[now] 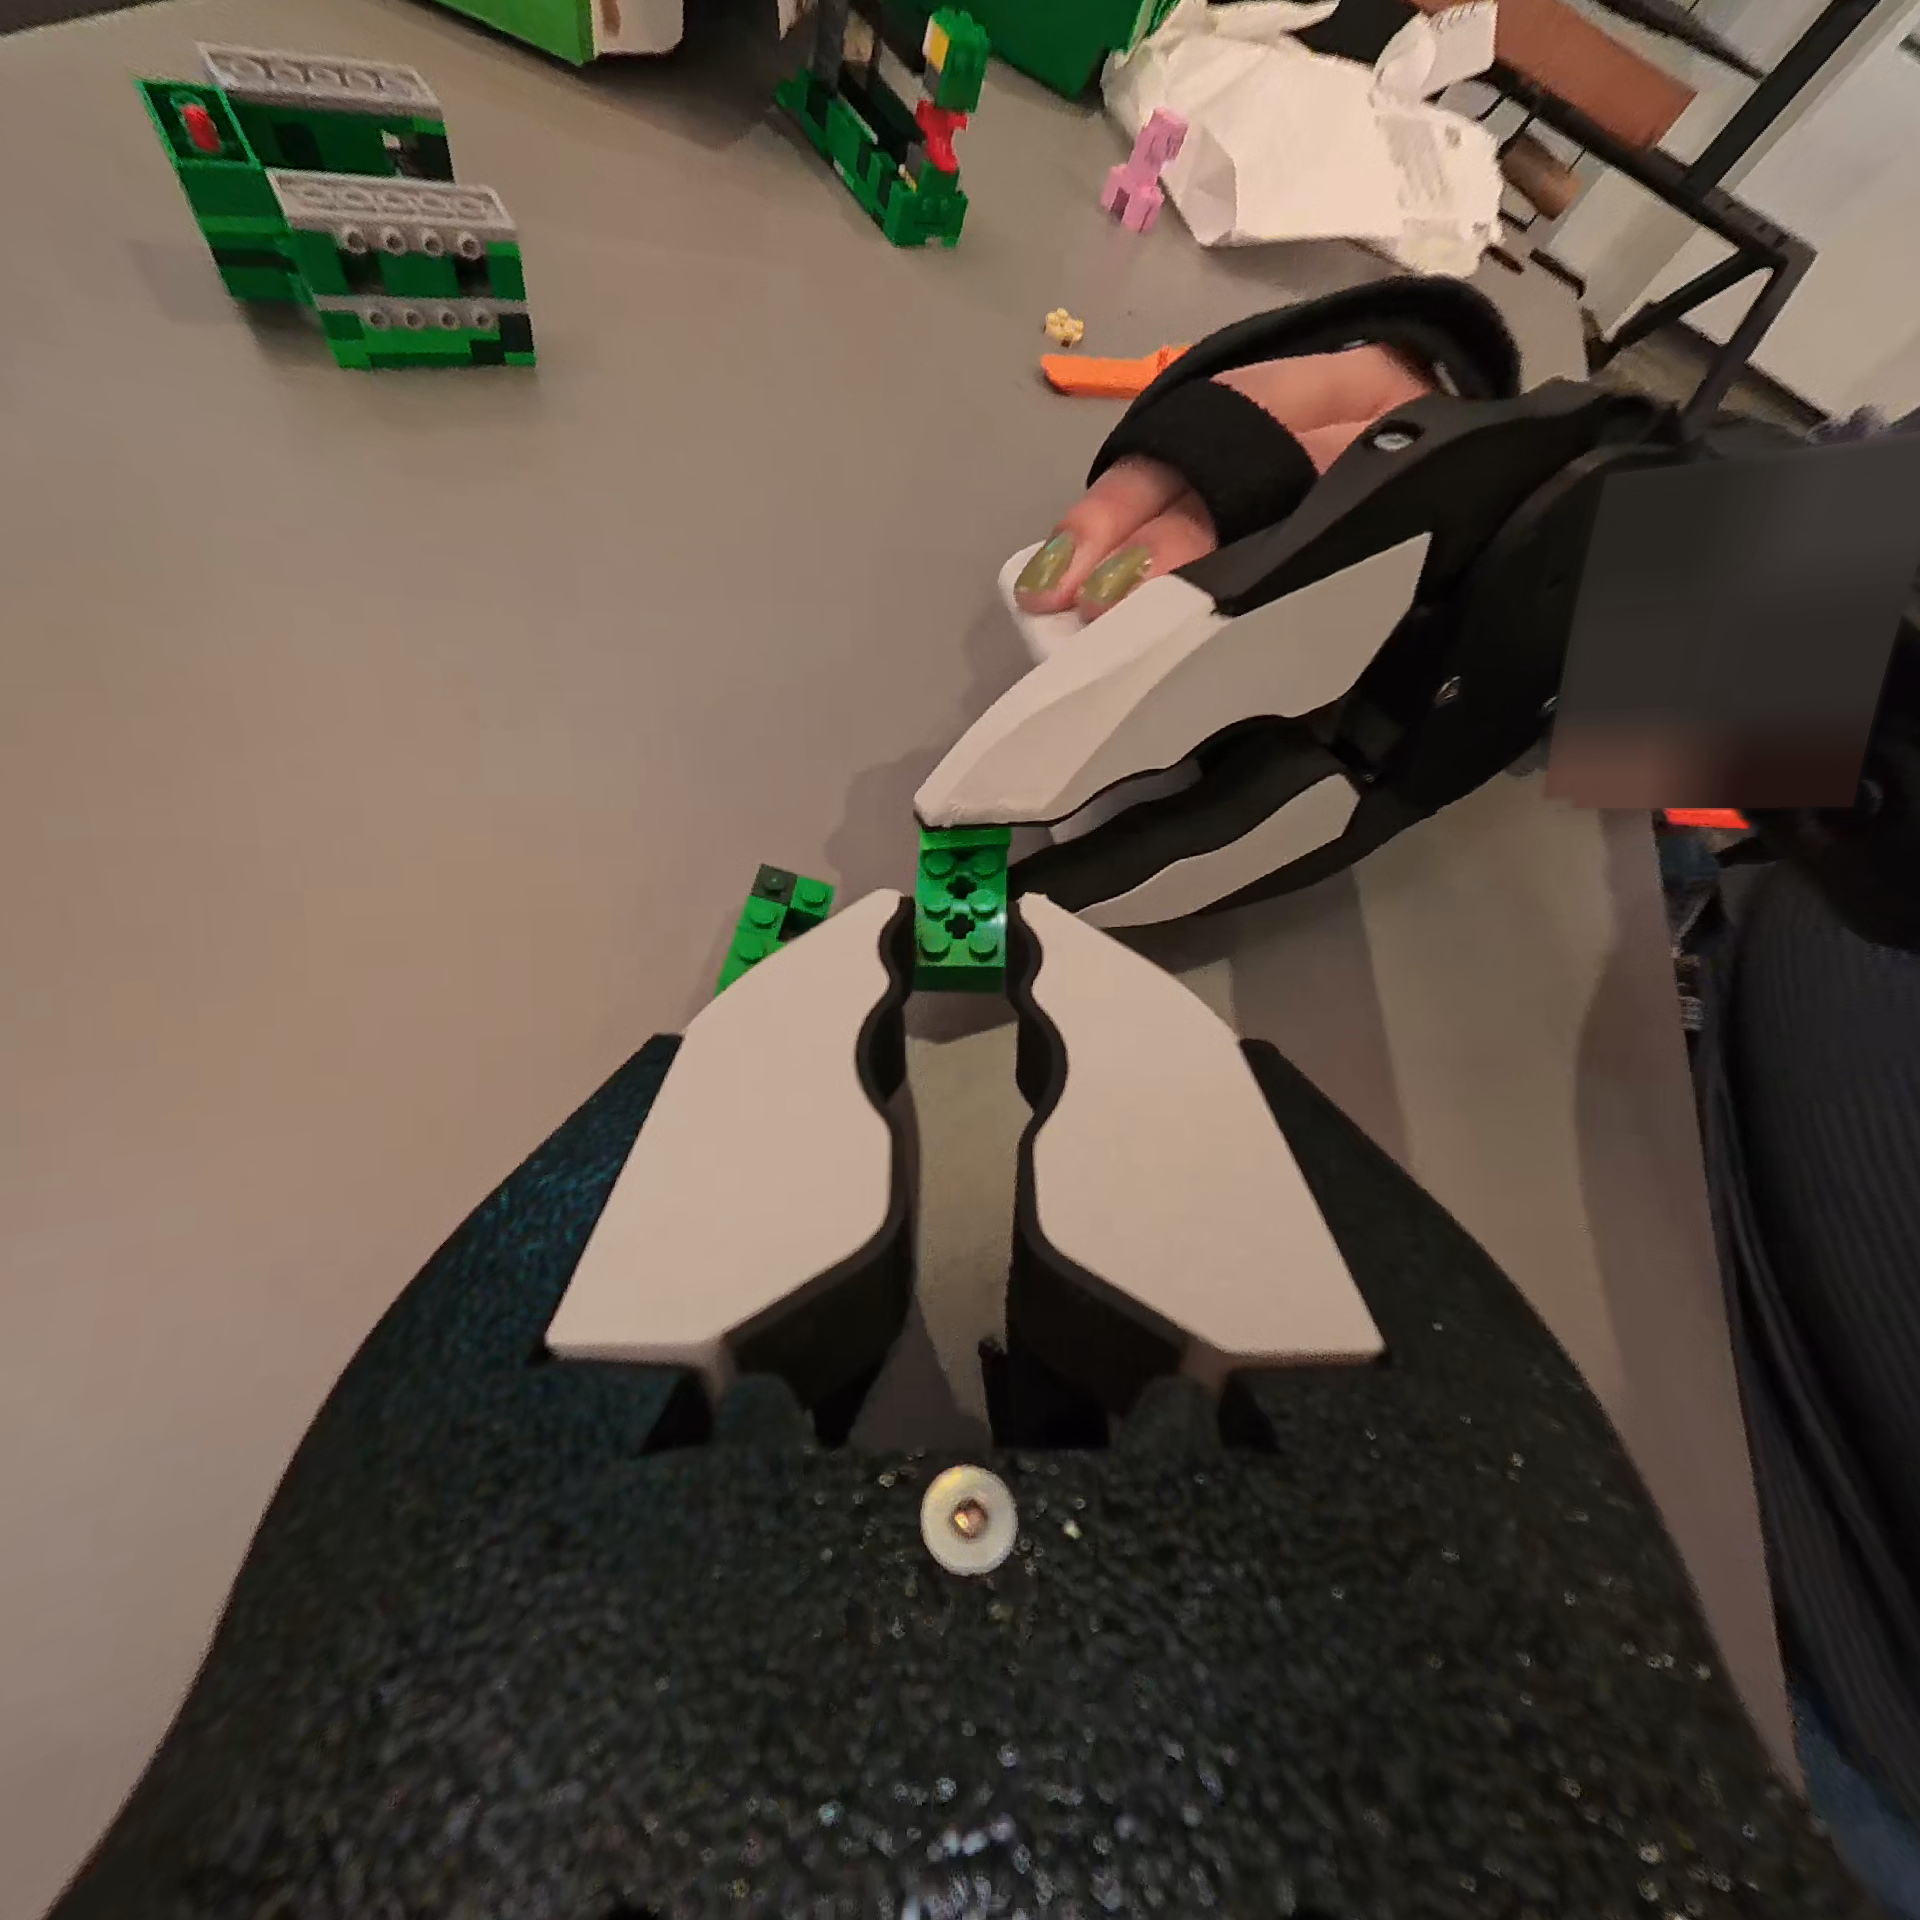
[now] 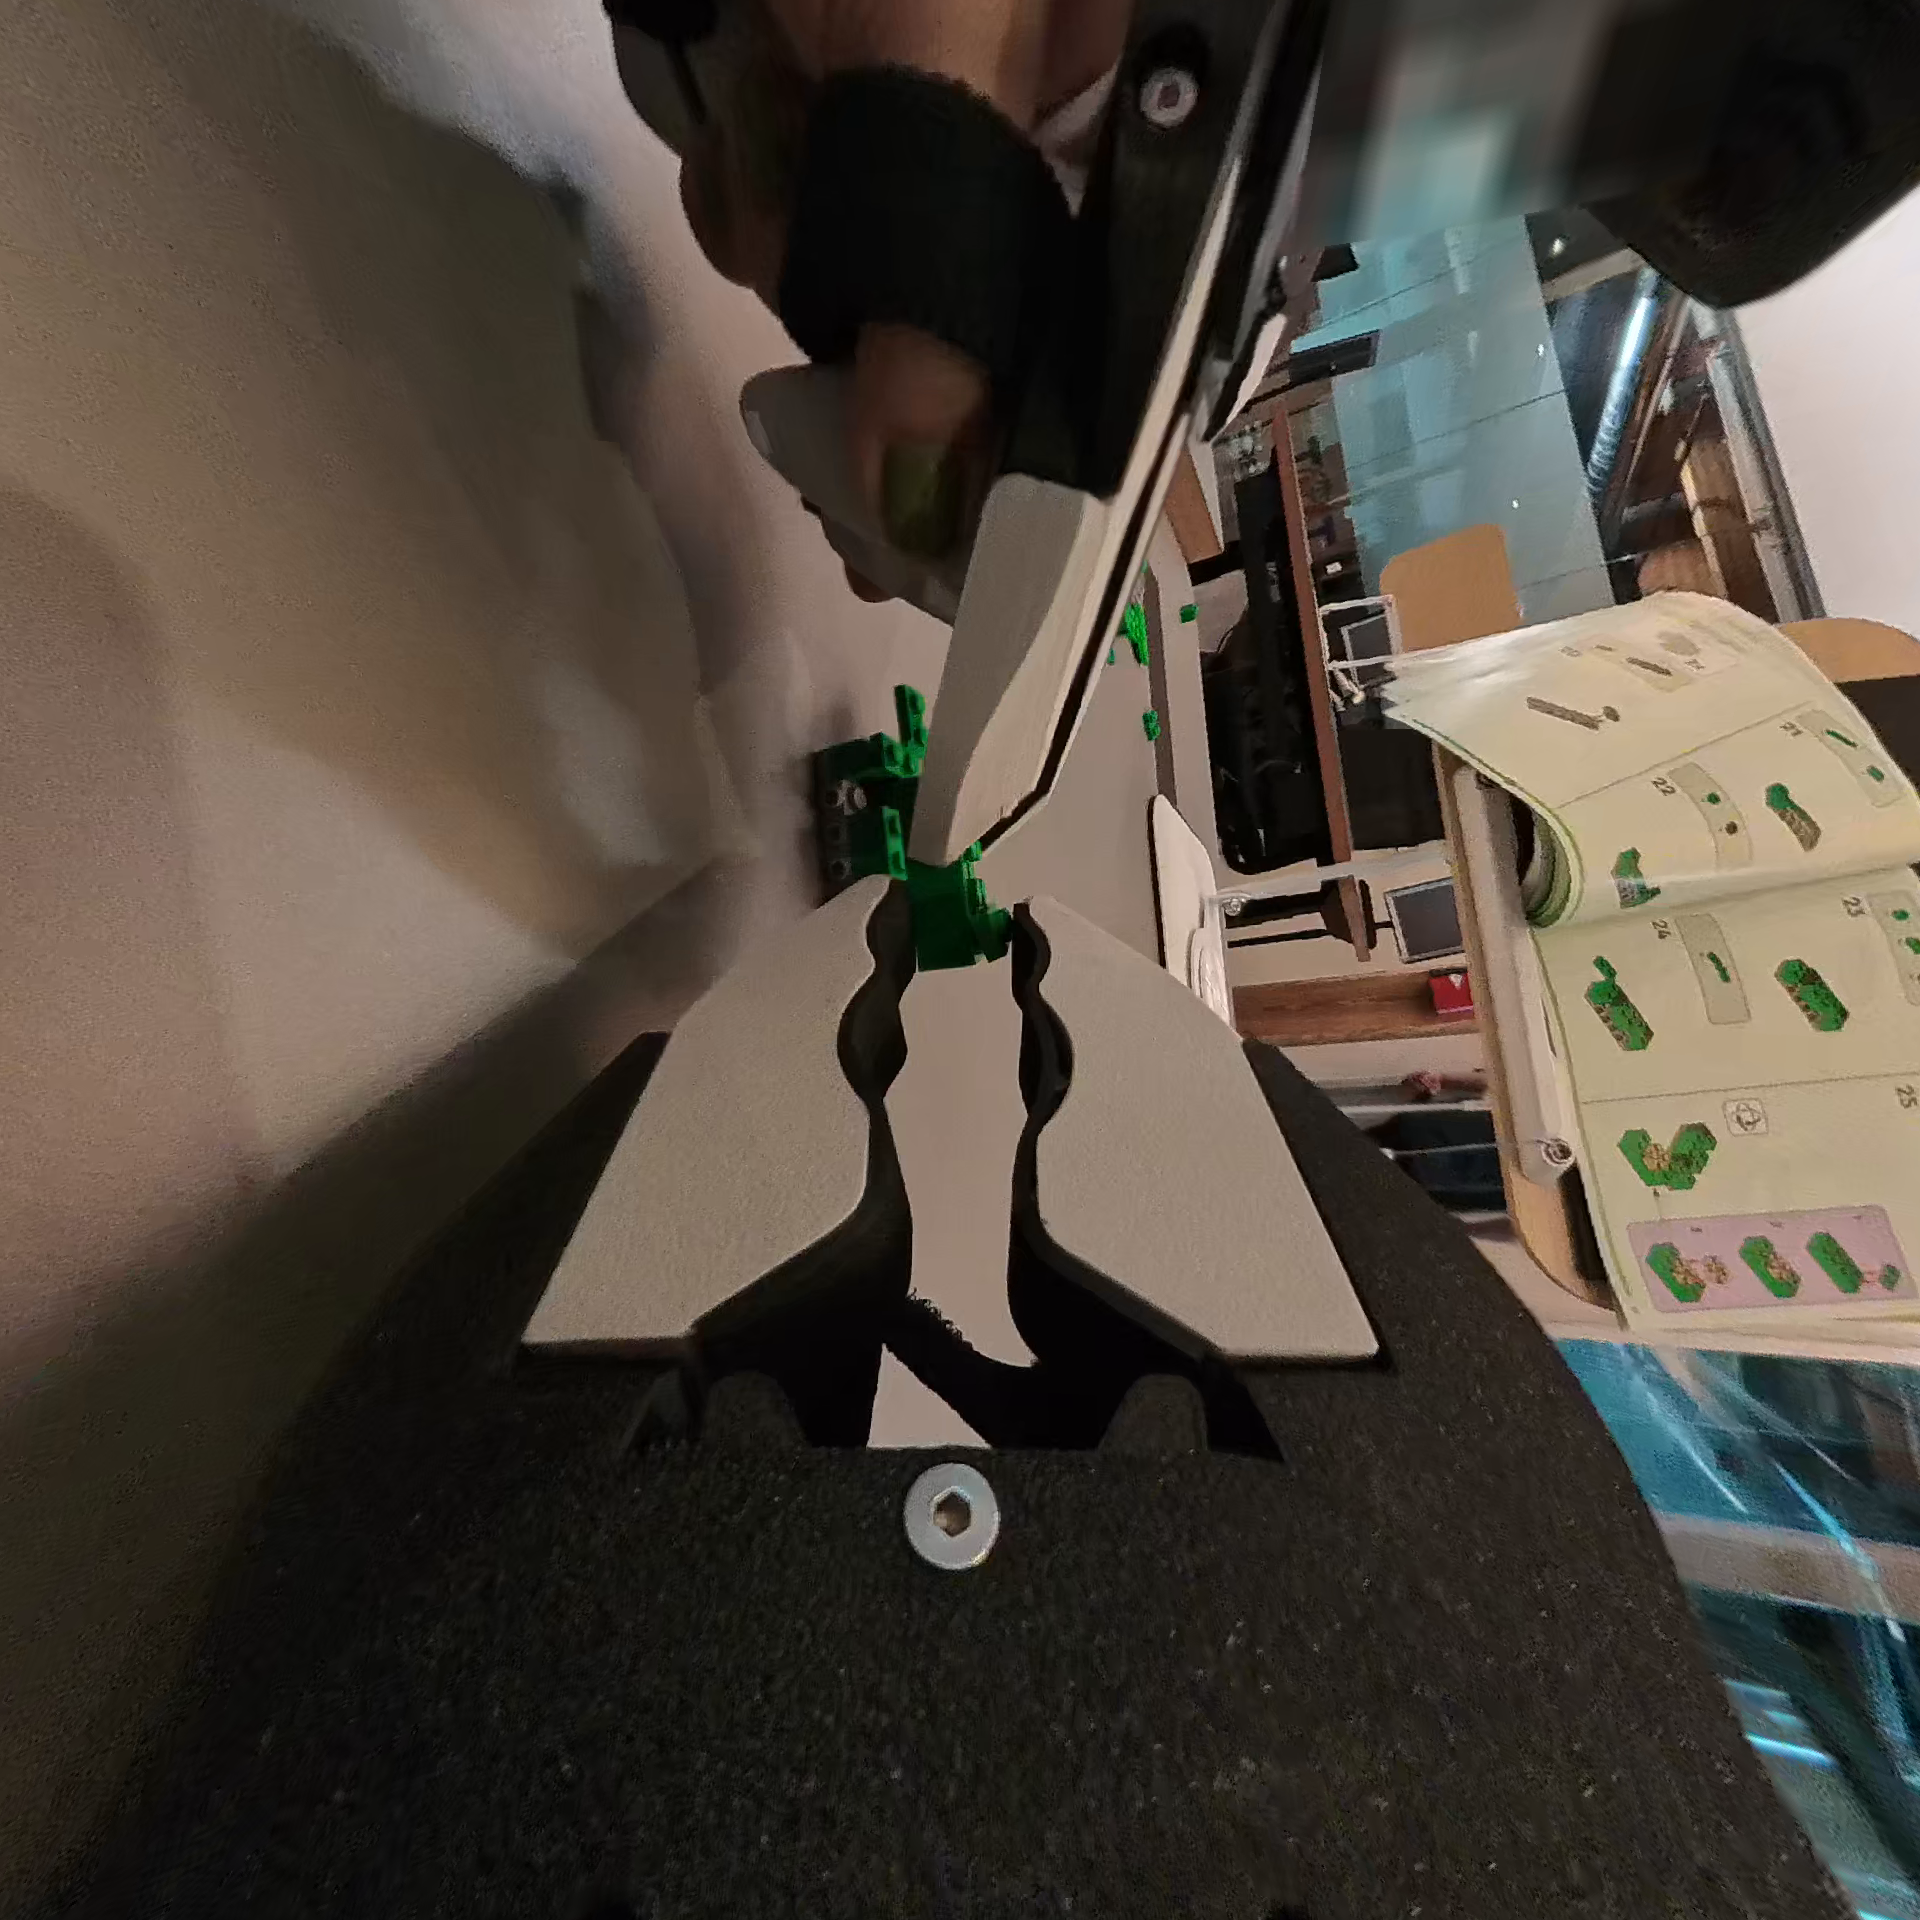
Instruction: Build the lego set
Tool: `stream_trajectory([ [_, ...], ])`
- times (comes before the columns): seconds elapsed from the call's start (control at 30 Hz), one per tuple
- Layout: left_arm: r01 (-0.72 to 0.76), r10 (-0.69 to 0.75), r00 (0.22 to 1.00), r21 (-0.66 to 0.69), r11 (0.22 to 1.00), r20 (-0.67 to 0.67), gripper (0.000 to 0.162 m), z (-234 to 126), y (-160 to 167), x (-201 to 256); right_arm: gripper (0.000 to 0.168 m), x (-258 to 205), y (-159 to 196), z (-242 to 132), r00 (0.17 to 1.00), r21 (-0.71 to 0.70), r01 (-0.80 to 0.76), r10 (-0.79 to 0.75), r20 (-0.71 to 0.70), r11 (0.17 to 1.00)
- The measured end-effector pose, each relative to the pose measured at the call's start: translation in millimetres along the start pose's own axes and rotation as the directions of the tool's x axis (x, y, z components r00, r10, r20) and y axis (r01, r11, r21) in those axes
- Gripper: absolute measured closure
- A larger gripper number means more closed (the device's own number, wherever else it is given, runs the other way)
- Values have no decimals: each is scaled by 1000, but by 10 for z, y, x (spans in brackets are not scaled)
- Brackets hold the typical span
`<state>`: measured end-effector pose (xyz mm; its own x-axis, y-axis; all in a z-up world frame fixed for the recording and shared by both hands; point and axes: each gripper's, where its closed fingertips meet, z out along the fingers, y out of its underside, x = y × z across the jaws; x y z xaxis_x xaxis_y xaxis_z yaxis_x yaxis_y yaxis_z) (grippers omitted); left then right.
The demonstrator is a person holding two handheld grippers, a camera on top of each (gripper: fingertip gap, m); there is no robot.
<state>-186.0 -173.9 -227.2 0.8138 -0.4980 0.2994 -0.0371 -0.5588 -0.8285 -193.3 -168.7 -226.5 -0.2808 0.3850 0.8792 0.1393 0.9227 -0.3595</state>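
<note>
My left gripper (image 1: 961, 920) is shut on a small green studded brick (image 1: 961, 935) and holds it just above the grey table (image 1: 520, 727). My right gripper (image 1: 982, 857) comes in from the right, and its fingertips close on the far end of the same brick. In the right wrist view the green brick (image 2: 951, 925) sits between my right gripper's (image 2: 956, 920) tips, with the left gripper (image 2: 940, 842) edge-on from above. A small green and dark piece (image 1: 774, 920) lies on the table just left of my left fingers; it also shows in the right wrist view (image 2: 862, 800).
Green and grey builds (image 1: 343, 229) stand at the far left and another green build (image 1: 894, 135) at the back. A pink figure (image 1: 1143, 171), white bag (image 1: 1330, 135), orange separator tool (image 1: 1101, 374) and tan bit (image 1: 1062, 327) lie at the back right. An open instruction booklet (image 2: 1714, 935) is beside me. The tips of both grippers are at nearly the same place. The green build (image 1: 894, 135) is about 35 cm from both grippers' fingertips.
</note>
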Motion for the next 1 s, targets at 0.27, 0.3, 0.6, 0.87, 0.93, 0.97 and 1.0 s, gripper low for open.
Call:
stream_trajectory([
  [0.27,-14,14,1000,22,1000,-19,135,-6,-46,43,150,2,21,-18,999,21,34,-33,-11,999],
  [0.3,-10,10,1000,11,1000,-20,134,-1,-33,41,150,-2,18,-21,999,24,39,-39,-12,999],
  [0.6,-14,14,1000,-11,1000,7,145,51,-2,23,150,29,14,-36,999,36,28,-27,-23,999],
  [0.87,6,-11,998,87,996,58,146,29,-141,-22,151,150,56,-20,994,-28,20,-23,-104,999],
  [0.93,14,-19,999,113,993,48,146,16,-174,-14,151,180,48,-31,993,-26,10,-13,-118,1000],
  [0.97,20,-26,999,124,992,41,145,10,-186,-11,151,191,44,-35,992,-26,7,-10,-122,1000],
  [1.0,27,-32,999,134,991,34,145,5,-197,-8,151,201,40,-38,992,-26,6,-9,-128,1000],
])
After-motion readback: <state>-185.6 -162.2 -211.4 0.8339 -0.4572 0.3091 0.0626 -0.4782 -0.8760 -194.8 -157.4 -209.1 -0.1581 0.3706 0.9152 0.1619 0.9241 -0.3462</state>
